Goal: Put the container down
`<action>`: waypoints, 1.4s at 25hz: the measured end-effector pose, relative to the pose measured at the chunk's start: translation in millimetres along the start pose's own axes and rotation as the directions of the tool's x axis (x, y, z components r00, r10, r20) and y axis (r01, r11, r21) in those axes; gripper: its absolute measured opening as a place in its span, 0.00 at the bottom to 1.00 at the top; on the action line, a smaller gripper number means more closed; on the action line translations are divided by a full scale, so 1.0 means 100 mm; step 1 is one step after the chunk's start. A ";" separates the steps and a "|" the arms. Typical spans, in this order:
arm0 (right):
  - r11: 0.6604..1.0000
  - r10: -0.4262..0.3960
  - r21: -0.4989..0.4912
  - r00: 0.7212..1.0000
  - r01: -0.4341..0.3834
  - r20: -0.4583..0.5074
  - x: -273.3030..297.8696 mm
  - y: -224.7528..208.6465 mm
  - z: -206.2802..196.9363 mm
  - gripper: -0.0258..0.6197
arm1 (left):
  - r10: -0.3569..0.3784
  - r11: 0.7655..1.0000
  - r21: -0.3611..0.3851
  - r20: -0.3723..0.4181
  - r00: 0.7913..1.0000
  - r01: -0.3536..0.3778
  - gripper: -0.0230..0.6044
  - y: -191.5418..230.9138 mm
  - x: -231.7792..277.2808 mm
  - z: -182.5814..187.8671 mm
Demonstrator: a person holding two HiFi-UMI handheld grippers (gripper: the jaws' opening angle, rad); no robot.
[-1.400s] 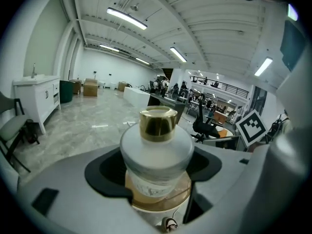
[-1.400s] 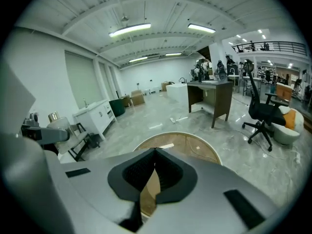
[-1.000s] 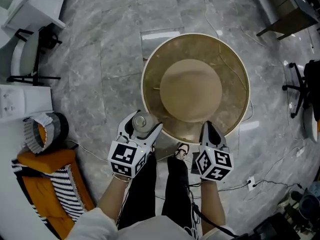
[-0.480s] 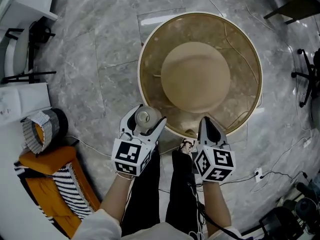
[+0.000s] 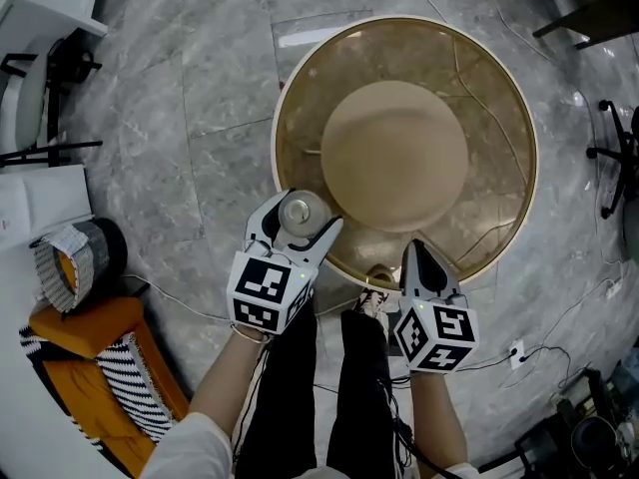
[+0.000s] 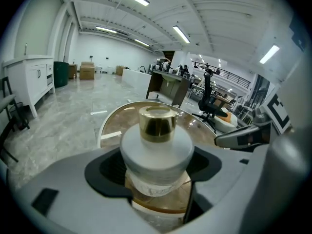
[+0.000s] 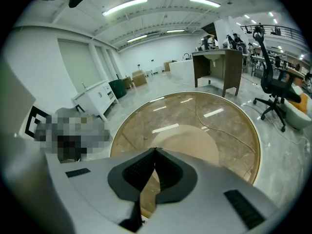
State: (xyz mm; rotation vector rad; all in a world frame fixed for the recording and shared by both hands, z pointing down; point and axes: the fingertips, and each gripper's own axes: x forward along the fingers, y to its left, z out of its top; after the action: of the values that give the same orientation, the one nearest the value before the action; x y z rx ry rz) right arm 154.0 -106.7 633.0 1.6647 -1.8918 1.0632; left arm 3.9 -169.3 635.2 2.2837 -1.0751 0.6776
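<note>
The container (image 5: 301,213) is a small frosted white jar (image 6: 156,152) with a gold cap, held upright. My left gripper (image 5: 298,220) is shut on the jar's body, hovering over the near left rim of a round glass table (image 5: 300,98). My right gripper (image 5: 421,259) is shut with nothing between its jaws, at the table's near edge. In the right gripper view the closed tips (image 7: 155,151) point across the round table top (image 7: 229,126).
The round table has a brown glass top with a tan disc base (image 5: 394,156) showing through it. A striped orange cushion (image 5: 95,362) and a small basket (image 5: 75,257) lie on the floor at left. Office chairs (image 7: 275,89) stand beyond the table.
Both grippers have moved forward towards the table. The jar in the left gripper now hangs over the table's near left rim. The right gripper stays shut.
</note>
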 end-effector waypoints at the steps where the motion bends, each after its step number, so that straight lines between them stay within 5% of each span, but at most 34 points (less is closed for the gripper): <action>1: 1.000 -0.001 0.008 1.000 0.001 -0.004 0.02 -0.01 -0.02 0.08 | -0.001 1.000 0.004 -0.001 1.000 0.001 0.57 0.02 0.04 0.00; 35: 0.998 -0.024 0.059 0.995 0.030 -0.100 0.31 -0.16 -0.25 0.08 | 0.027 0.993 0.116 -0.094 0.995 -0.016 0.57 0.48 0.92 -0.07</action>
State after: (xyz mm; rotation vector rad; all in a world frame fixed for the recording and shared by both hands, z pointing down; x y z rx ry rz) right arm 158.6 -107.9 675.4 1.6339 -1.7859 1.1808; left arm 15.7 -240.9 709.7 2.3139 -1.0413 0.8692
